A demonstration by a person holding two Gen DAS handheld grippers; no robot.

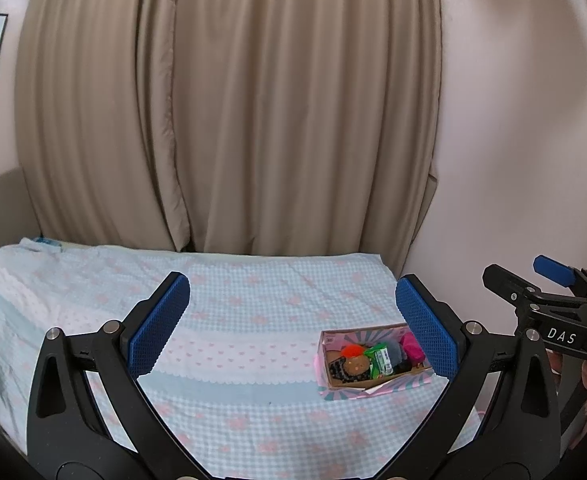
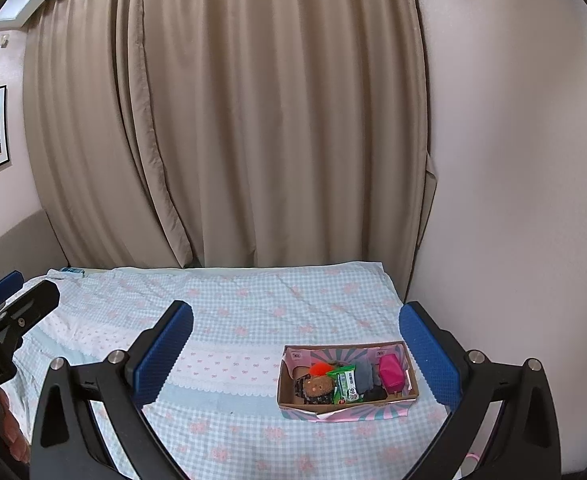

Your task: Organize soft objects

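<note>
Between the jaws of the right gripper [image 2: 295, 354], close to the right finger, a cardboard box [image 2: 347, 378] sits on the bed [image 2: 253, 300]. It holds soft things: a pink pouch [image 2: 391, 372], a green packet [image 2: 347, 386], a brown plush toy [image 2: 317, 386]. Both the right gripper and the left gripper [image 1: 293, 328] hang above the bed with jaws spread wide, grasping nothing

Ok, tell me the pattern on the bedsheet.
The bedsheet has a pale blue-and-white check with pink flowers, clearest in the right wrist view.
</note>
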